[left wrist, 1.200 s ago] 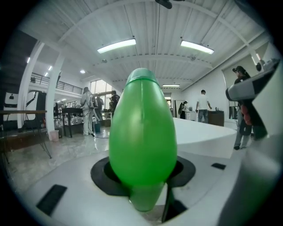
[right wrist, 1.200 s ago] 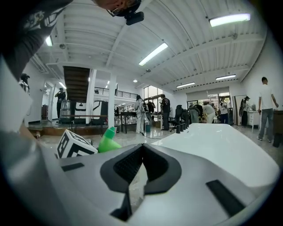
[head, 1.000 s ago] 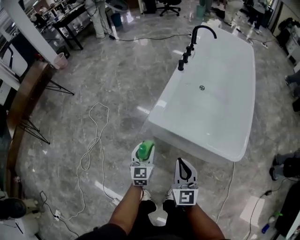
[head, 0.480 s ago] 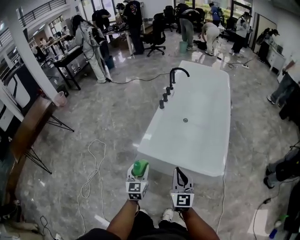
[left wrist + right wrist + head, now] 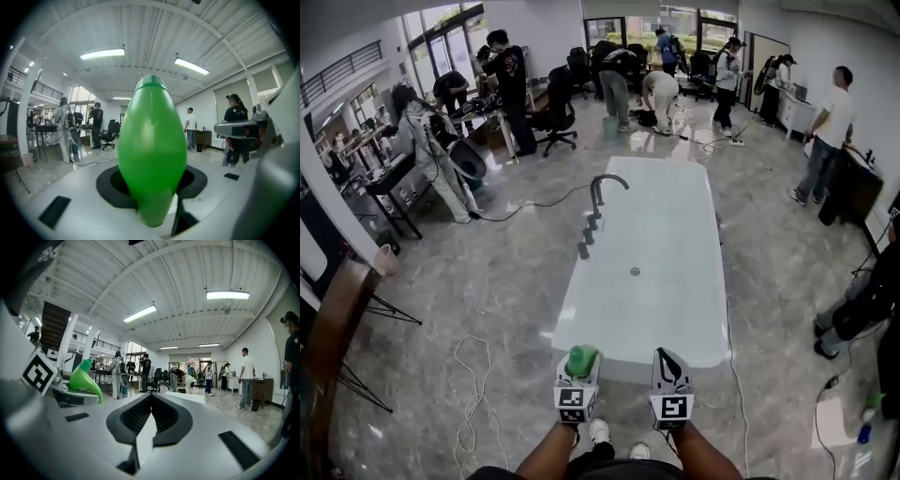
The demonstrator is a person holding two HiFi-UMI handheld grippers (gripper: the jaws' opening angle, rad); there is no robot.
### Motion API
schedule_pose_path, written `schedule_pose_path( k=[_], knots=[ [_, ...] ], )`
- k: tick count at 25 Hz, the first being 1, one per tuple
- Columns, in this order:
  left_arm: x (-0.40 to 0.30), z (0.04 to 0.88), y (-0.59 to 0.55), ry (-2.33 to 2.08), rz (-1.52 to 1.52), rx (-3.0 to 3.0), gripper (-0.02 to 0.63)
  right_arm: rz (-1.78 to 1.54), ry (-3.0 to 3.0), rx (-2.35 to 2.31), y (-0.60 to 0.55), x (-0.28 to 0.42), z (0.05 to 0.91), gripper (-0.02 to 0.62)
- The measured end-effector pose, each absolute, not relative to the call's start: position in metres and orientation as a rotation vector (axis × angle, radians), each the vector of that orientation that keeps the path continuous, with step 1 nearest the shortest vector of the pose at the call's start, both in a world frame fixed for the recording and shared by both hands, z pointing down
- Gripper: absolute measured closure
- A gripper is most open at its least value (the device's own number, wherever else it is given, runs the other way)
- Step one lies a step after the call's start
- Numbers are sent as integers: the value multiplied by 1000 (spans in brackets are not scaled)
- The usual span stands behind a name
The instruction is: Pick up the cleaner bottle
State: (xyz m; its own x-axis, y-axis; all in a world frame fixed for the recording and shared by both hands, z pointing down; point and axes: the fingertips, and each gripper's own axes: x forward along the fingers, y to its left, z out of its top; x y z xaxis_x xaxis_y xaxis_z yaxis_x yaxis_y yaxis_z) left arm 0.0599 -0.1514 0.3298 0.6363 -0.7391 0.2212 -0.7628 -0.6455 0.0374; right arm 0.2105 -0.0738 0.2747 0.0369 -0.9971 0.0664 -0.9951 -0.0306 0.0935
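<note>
The cleaner bottle (image 5: 581, 360) is green and rounded, and it stands up between the jaws of my left gripper (image 5: 579, 369), which is shut on it. In the left gripper view the cleaner bottle (image 5: 152, 145) fills the middle, held up in the air with its cap end pointing up. My right gripper (image 5: 670, 362) is beside it on the right, shut with nothing in it. In the right gripper view its black pads (image 5: 136, 416) meet at the tip, and the cleaner bottle (image 5: 84, 376) shows at the left. Both grippers hover in front of the near end of the bathtub.
A long white bathtub (image 5: 574, 314) with a black faucet (image 5: 602, 187) stretches away ahead of me. A white cable (image 5: 473, 380) lies looped on the grey marble floor at the left. A wooden table (image 5: 328, 337) stands far left. Several people (image 5: 511, 84) and office chairs fill the back.
Both grippers have risen together with the bottle still held in the left one. The head view has lifted, so the far room and people came into sight.
</note>
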Motion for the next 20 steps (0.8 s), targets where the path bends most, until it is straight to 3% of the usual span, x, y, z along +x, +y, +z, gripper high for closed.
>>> schedule_pose_path(
  k=[20],
  knots=[
    [107, 265, -232, -1073, 252, 2888, 420, -149, -1874, 2347, -113, 254, 224, 578]
  ],
)
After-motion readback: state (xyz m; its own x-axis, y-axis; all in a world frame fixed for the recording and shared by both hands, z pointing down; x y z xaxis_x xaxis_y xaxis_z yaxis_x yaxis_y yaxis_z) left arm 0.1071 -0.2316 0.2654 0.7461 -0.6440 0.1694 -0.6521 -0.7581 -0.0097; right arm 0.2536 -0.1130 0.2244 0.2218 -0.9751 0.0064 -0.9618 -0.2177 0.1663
